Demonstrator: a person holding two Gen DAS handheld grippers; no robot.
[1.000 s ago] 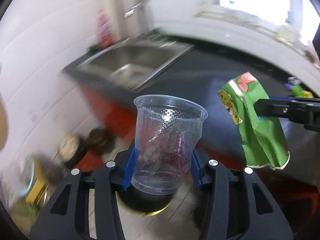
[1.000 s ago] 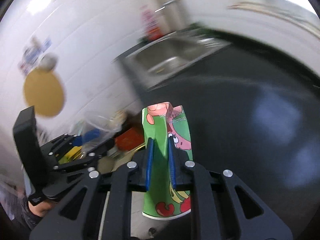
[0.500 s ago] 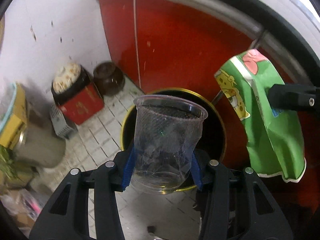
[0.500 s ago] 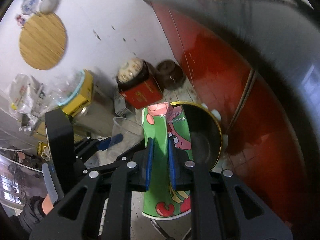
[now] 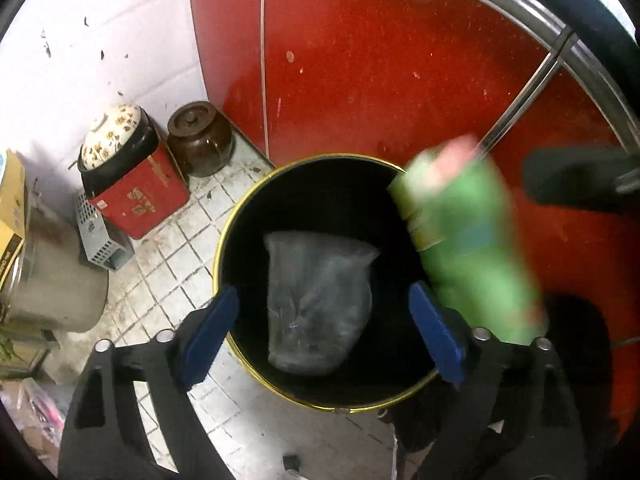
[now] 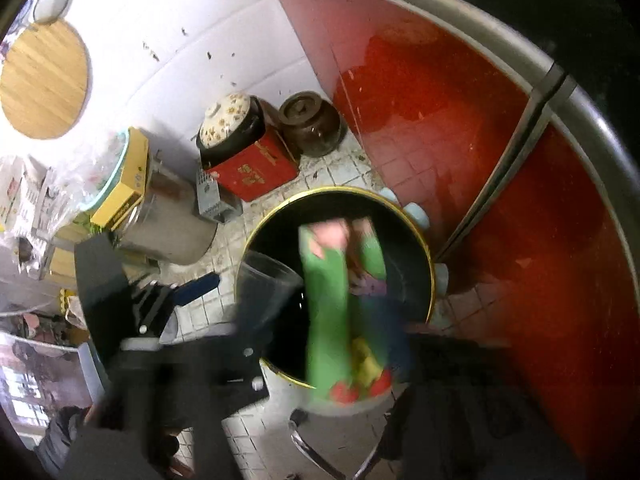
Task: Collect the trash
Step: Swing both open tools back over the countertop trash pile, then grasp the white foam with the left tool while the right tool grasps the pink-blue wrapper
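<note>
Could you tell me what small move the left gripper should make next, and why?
Probably lift the left gripper away: its fingers stand open, and the plastic cup is free of them within the black bin, so that grasp holds nothing.

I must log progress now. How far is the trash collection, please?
Nearly done. The left gripper is open and the cup is loose over the bin, blurred, apparently dropping in. The green wrapper is blurred above the bin; whether the right gripper has released it cannot be told. Left: confirm both landed inside.
</note>
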